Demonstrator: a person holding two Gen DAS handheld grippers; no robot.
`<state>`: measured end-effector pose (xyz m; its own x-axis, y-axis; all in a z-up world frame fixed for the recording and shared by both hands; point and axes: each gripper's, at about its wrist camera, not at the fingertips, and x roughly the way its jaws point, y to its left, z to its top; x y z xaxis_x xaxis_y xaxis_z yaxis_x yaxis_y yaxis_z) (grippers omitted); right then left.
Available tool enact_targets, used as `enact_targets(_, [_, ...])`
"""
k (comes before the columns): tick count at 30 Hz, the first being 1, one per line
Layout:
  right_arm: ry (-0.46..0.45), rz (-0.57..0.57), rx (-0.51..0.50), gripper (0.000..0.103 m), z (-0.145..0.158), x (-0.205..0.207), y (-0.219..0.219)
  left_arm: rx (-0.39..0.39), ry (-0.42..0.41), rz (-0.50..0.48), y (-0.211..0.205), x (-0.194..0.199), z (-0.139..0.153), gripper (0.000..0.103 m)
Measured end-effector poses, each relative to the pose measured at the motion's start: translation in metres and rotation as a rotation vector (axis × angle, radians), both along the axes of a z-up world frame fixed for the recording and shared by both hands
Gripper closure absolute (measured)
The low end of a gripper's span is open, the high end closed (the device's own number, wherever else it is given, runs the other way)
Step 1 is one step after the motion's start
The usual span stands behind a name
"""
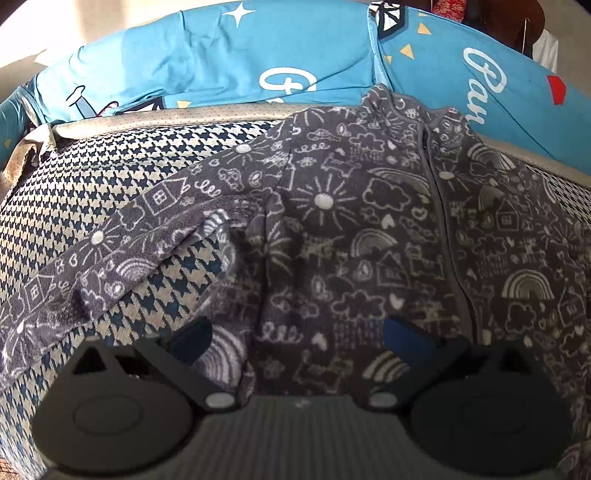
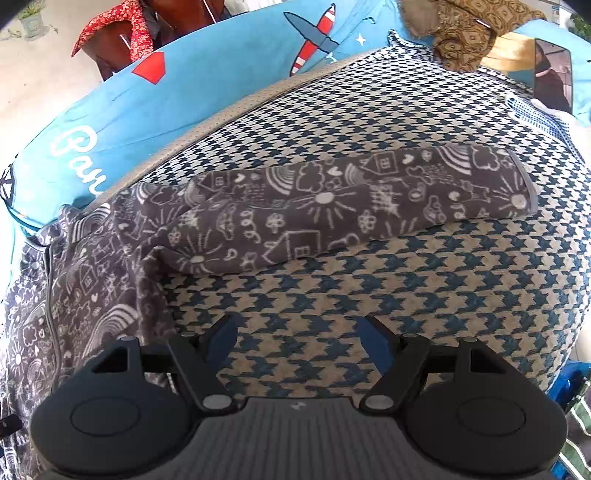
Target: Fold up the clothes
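Observation:
A grey fleece zip jacket [image 1: 369, 229] with white doodle print lies spread front up on a houndstooth cushion [image 1: 110, 177]. Its one sleeve [image 1: 110, 243] stretches out to the left. My left gripper [image 1: 295, 341] hovers open over the jacket's lower front, nothing between its fingers. In the right wrist view the jacket's body [image 2: 85, 280] is at the left and its other sleeve [image 2: 332, 206] lies flat, stretched to the right across the cushion [image 2: 369, 295]. My right gripper [image 2: 297, 341] is open above bare cushion, just below that sleeve.
A blue printed sheet [image 1: 229, 62] bunches behind the cushion. In the right wrist view a brown patterned cloth [image 2: 465, 33] and a phone [image 2: 554, 74] lie at the far right, red fabric [image 2: 122, 26] at the back left, striped cloth [image 2: 576, 435] at the lower right.

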<state>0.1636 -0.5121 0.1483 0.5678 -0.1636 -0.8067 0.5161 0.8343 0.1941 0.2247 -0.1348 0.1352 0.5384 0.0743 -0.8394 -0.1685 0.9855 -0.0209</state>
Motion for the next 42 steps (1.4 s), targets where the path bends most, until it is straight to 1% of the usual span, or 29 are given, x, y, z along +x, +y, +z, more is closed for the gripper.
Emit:
enact_targets(7, [0.051, -0.022, -0.040, 0.029, -0.007, -0.003, -0.008, 0.000, 0.014, -0.042, -0.012, -0.004, -0.005, 0.000])
enact_targets(11, [0.066, -0.053, -0.040, 0.029, -0.009, -0.004, -0.015, 0.000, 0.021, -0.065, -0.019, -0.006, -0.007, 0.000])
enact_targets(16, [0.024, -0.096, -0.007, 0.029, -0.007, -0.013, -0.031, 0.010, 0.031, -0.093, -0.026, -0.007, -0.010, 0.000])
enact_targets(19, [0.007, -0.124, -0.028, 0.031, -0.003, -0.020, -0.041, 0.026, 0.037, -0.102, -0.029, -0.007, -0.012, 0.000])
enact_targets(21, [-0.013, -0.168, -0.055, 0.039, 0.002, -0.028, -0.050, 0.026, 0.041, -0.103, -0.028, -0.007, -0.013, 0.000])
enact_targets(22, [-0.025, -0.198, -0.066, 0.041, 0.005, -0.032, -0.055, 0.026, 0.042, -0.104, -0.027, -0.007, -0.014, 0.000])
enact_targets(24, [-0.047, -0.263, -0.074, 0.056, 0.010, -0.043, -0.067, 0.030, 0.046, -0.105, -0.028, -0.007, -0.015, 0.000])
enact_targets(26, [-0.055, -0.331, -0.060, 0.063, 0.012, -0.053, -0.082, 0.034, 0.048, -0.108, -0.028, -0.006, -0.016, 0.000])
enact_targets(29, [-0.067, -0.440, -0.033, 0.069, 0.013, -0.068, -0.104, 0.040, 0.051, -0.114, -0.029, -0.007, -0.017, 0.000])
enact_targets(32, [-0.104, -0.511, 0.023, 0.069, 0.013, -0.080, -0.126, 0.034, 0.054, -0.115, -0.027, -0.006, -0.017, 0.000])
enact_targets(35, [-0.151, -0.533, 0.136, 0.068, 0.008, -0.083, -0.143, 0.029, 0.059, -0.112, -0.026, -0.005, -0.017, 0.000])
enact_targets(37, [-0.164, -0.544, 0.191, 0.062, 0.002, -0.082, -0.152, 0.029, 0.060, -0.111, -0.026, -0.004, -0.018, 0.000])
enact_targets(38, [-0.168, -0.554, 0.210, 0.059, -0.001, -0.080, -0.157, 0.029, 0.061, -0.110, -0.026, -0.004, -0.018, 0.000])
enact_targets(40, [-0.179, -0.571, 0.240, 0.059, -0.006, -0.075, -0.165, 0.028, 0.062, -0.109, -0.026, -0.004, -0.018, 0.000])
enact_targets(42, [-0.184, -0.582, 0.240, 0.059, -0.011, -0.069, -0.170, 0.028, 0.063, -0.106, -0.026, -0.003, -0.018, 0.000])
